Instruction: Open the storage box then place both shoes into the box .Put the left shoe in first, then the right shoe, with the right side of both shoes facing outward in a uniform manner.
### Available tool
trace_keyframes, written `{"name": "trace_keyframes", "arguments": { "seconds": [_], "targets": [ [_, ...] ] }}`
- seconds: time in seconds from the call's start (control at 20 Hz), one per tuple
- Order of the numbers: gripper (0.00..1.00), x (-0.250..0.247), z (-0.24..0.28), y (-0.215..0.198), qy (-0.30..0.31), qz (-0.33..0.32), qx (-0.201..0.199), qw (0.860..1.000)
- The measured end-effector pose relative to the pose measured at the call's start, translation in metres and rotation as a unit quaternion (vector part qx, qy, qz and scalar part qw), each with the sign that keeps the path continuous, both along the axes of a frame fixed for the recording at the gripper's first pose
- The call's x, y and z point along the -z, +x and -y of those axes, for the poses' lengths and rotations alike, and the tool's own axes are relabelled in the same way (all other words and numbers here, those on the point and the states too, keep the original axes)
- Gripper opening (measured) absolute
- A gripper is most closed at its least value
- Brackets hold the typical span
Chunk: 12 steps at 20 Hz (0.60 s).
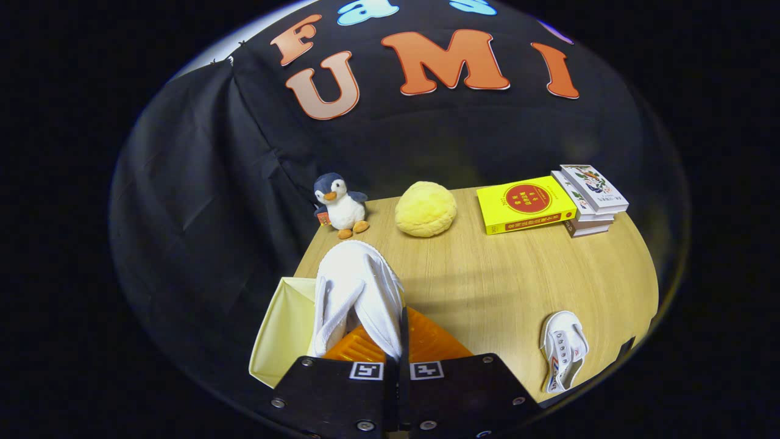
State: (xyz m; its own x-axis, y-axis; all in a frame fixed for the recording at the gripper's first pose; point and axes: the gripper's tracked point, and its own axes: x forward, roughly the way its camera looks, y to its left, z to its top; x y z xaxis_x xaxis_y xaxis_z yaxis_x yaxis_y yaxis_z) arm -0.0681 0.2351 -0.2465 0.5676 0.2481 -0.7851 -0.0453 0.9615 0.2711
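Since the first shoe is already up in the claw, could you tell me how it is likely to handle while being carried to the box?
The claw is shut on the white shoe, pinching its thin cloth upper, so it may sag or swing. It looks like light canvas, probably no strain to hold. A grip on fabric alone could slip, so lower it gently into the open box.

Black gripper [397,341] body — screws, 2 square markers

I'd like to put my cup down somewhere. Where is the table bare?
The widest bare patch of the table lies between the yellow plush, the books and the loose shoe. It is crowded near the tool, which grips a shoe over the storage box.
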Motion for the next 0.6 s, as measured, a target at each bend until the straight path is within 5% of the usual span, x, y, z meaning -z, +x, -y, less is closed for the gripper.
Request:
{"name": "trace_keyframes", "arguments": {
  "seconds": [0.6],
  "targets": [
    [0.02,0.052,-0.117,-0.004,-0.014,-0.076,-0.029,0.997]
  ]
}}
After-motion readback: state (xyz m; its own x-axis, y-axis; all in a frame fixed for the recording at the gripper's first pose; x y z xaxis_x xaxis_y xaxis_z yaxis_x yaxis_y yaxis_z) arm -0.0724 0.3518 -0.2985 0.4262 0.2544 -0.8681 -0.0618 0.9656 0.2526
